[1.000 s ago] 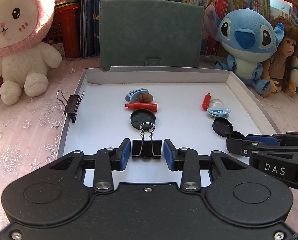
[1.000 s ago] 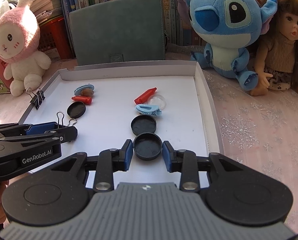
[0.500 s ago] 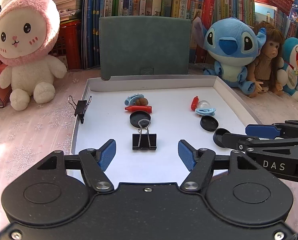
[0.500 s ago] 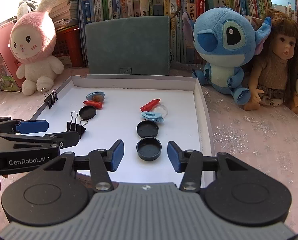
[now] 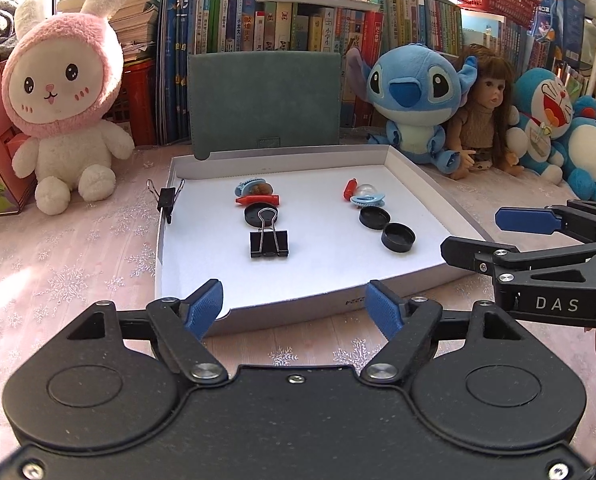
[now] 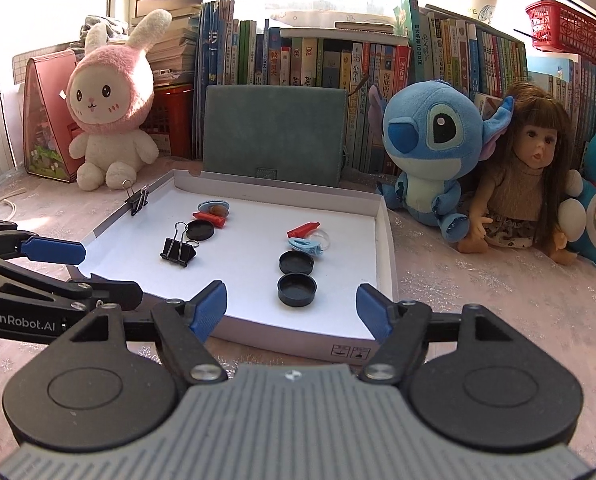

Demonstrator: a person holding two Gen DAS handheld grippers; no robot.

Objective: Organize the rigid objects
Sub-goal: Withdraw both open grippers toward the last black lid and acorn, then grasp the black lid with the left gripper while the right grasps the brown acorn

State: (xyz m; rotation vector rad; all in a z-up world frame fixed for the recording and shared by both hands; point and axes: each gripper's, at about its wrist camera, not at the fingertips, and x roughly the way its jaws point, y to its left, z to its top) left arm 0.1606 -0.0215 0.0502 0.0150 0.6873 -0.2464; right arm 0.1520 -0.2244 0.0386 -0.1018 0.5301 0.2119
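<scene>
A white shallow tray (image 5: 201, 240) holds two columns of small items. A black binder clip (image 5: 269, 238) ends the left column, behind a black lid, a red piece and a blue clip. A black round lid (image 6: 296, 289) ends the right column, in front of a second lid (image 6: 295, 263). My left gripper (image 5: 293, 302) hangs over the tray's near edge, short of the binder clip; its jaws are opening with nothing between them. My right gripper (image 6: 291, 306) is short of the round lid, also opening and empty. Each gripper shows at the side of the other's view.
Another binder clip (image 5: 165, 200) is clamped on the tray's left rim. A green folder (image 5: 263, 100) stands behind the tray before a row of books. A pink bunny plush (image 5: 63, 116) sits left; a blue plush (image 5: 414, 100) and a doll (image 5: 484, 116) sit right.
The left gripper let go of the binder clip and the right one let go of the black lid. Both opened wide and drew back and up, out over the tray's near edge.
</scene>
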